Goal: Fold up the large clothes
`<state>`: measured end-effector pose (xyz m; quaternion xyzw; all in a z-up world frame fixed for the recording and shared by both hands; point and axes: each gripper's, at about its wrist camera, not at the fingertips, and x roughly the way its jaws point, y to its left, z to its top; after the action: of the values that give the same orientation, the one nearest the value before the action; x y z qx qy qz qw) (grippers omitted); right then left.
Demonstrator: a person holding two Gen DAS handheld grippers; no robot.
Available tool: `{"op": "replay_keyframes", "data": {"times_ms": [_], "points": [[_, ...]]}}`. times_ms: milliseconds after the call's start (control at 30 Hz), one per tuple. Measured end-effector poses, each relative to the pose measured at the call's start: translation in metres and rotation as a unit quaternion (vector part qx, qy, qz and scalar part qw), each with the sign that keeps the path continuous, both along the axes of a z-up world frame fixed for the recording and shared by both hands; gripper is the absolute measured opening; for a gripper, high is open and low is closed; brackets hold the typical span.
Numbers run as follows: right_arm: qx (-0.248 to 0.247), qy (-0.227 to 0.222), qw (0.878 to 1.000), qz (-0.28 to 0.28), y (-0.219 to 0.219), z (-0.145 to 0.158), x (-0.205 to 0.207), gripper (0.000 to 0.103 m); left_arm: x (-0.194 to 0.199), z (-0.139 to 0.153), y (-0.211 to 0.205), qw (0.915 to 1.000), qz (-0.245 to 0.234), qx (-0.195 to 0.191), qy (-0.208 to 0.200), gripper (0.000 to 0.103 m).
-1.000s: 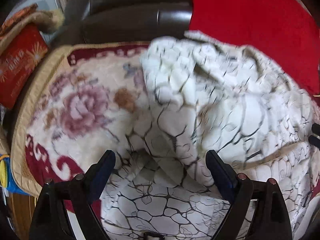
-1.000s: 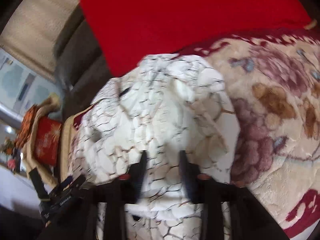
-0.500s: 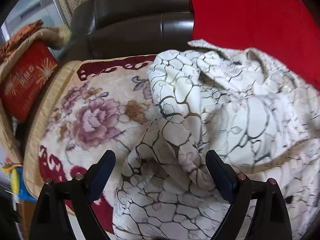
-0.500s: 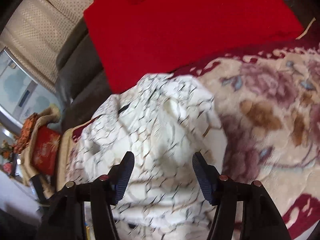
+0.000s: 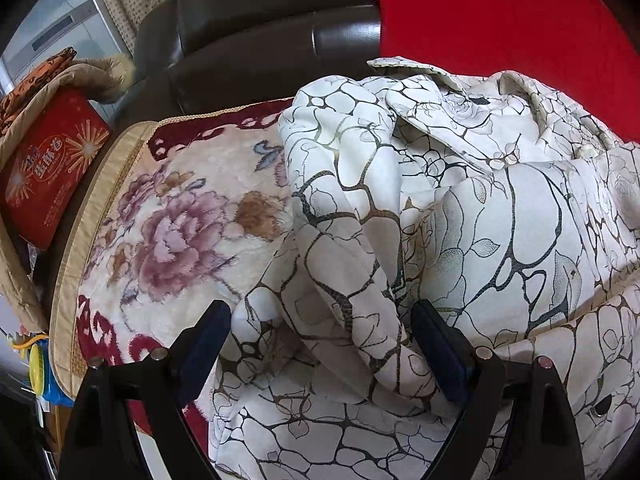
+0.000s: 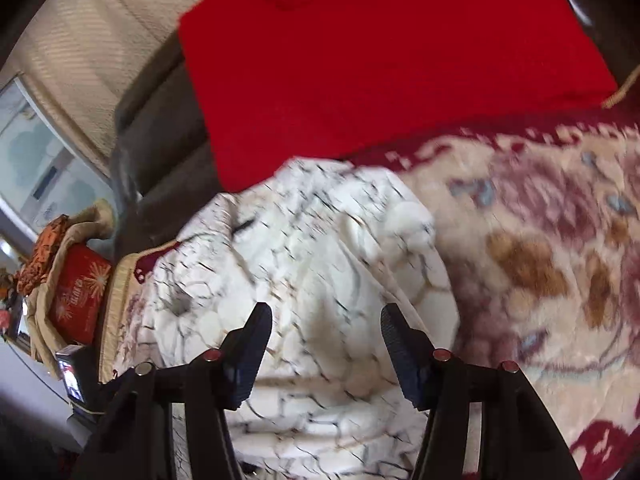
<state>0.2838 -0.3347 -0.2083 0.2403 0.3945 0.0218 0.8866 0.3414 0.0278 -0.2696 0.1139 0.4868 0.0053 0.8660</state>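
Observation:
A large white coat with a dark crackle and flower print lies bunched on a floral plush blanket. Its collar sits at the far side and a folded sleeve runs down the middle. My left gripper is open, its jaws either side of the sleeve, just above the cloth. In the right wrist view the same coat looks blurred. My right gripper is open and empty above the coat's right part.
A red cushion leans on the dark leather sofa back behind the coat. A red box in a fur-trimmed garment sits at the left. The blanket stretches to the right of the coat.
My right gripper has opened, let go of the coat and pulled back. My left gripper stayed open and drew back a little; the coat has settled on the blanket.

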Motion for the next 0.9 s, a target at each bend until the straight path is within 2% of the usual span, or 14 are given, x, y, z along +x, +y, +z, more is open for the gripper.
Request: {"op": "replay_keyframes", "data": {"times_ms": [67, 133, 167, 233, 333, 533, 700, 833, 900], "points": [[-0.012, 0.021, 1.0, 0.006, 0.008, -0.012, 0.011, 0.06, 0.001, -0.002, 0.0, 1.0, -0.002, 0.0, 0.001, 0.092], [0.001, 0.074, 0.997, 0.0, 0.006, -0.039, 0.022, 0.06, 0.0, -0.003, 0.001, 1.0, -0.002, -0.002, 0.001, 0.092], [0.011, 0.081, 0.997, -0.002, 0.003, -0.046, 0.022, 0.059, 0.0, -0.003, 0.001, 1.0, -0.002, -0.004, 0.002, 0.092], [0.021, 0.071, 0.997, -0.008, -0.002, -0.045, 0.017, 0.054, -0.001, -0.003, 0.002, 1.0, -0.003, -0.003, 0.002, 0.092], [0.029, 0.071, 0.997, -0.002, -0.006, -0.036, 0.006, 0.054, -0.003, -0.001, 0.002, 1.0, -0.003, -0.001, 0.0, 0.092], [0.034, 0.04, 0.999, -0.004, -0.008, -0.017, -0.025, 0.054, -0.015, 0.01, 0.001, 0.9998, -0.005, 0.004, -0.016, 0.092], [0.012, 0.09, 0.996, -0.008, -0.004, -0.044, -0.018, 0.054, -0.015, 0.005, -0.002, 0.9998, -0.008, 0.011, -0.012, 0.092], [-0.001, 0.09, 0.996, -0.004, 0.001, -0.039, -0.02, 0.055, -0.016, 0.006, -0.002, 0.9997, -0.006, 0.015, -0.017, 0.092], [0.015, 0.084, 0.996, -0.01, -0.003, -0.033, -0.023, 0.056, -0.017, 0.007, -0.003, 0.9996, -0.008, 0.018, -0.02, 0.092]]}}
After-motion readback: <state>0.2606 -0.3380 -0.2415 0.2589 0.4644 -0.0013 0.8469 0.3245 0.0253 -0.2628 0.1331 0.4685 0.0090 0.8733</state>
